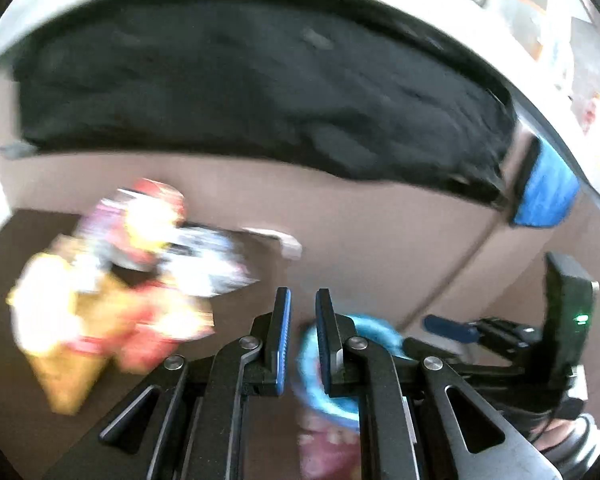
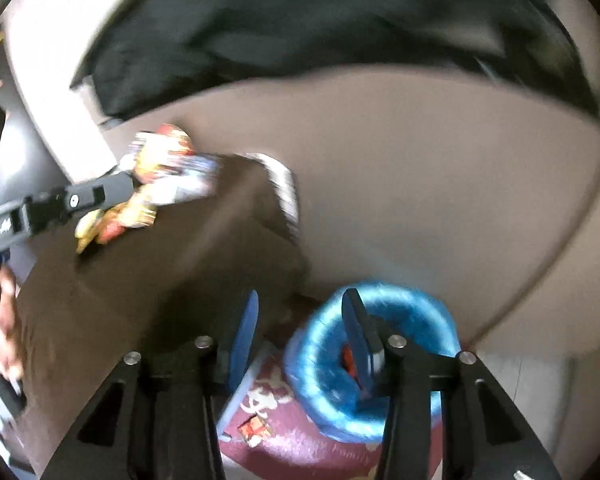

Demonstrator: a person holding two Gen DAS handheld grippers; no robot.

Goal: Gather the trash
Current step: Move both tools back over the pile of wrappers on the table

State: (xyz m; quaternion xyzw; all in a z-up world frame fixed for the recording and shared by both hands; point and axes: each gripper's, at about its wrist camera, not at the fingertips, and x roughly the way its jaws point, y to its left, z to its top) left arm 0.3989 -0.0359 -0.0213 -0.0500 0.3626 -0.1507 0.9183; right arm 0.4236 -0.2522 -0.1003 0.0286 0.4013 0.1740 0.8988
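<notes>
1. Through the left wrist camera I am seeing my left tool (image 1: 303, 340) hanging over a dark brown surface (image 1: 28, 240), its blue-padded fingers standing a narrow gap apart with nothing between them.
2. A heap of snack wrappers (image 1: 132, 280), red, yellow and white, is lying on that surface to the left of the tool; it is blurring too much for me to read any label.
3. A blue ring (image 1: 364, 344) is sitting just behind the right-hand finger, with a maroon printed bag (image 1: 328, 448) below it.
4. A black cloth (image 1: 260, 92) is spreading across a tan sofa (image 1: 380, 248) beyond, and my right tool (image 1: 452, 326) is showing at the right edge.
5. Through the right wrist camera I am seeing my right tool (image 2: 300, 340) spreading wide, gripping nothing.
6. One finger is reaching into the opening of the blue ring (image 2: 404, 312); I cannot tell whether they touch.
7. The maroon bag (image 2: 300, 440) is lying beneath the ring.
8. The wrappers (image 2: 156, 184) are lying at the surface's (image 2: 140, 300) far left, where my left tool (image 2: 112, 188) is hovering close beside them.
</notes>
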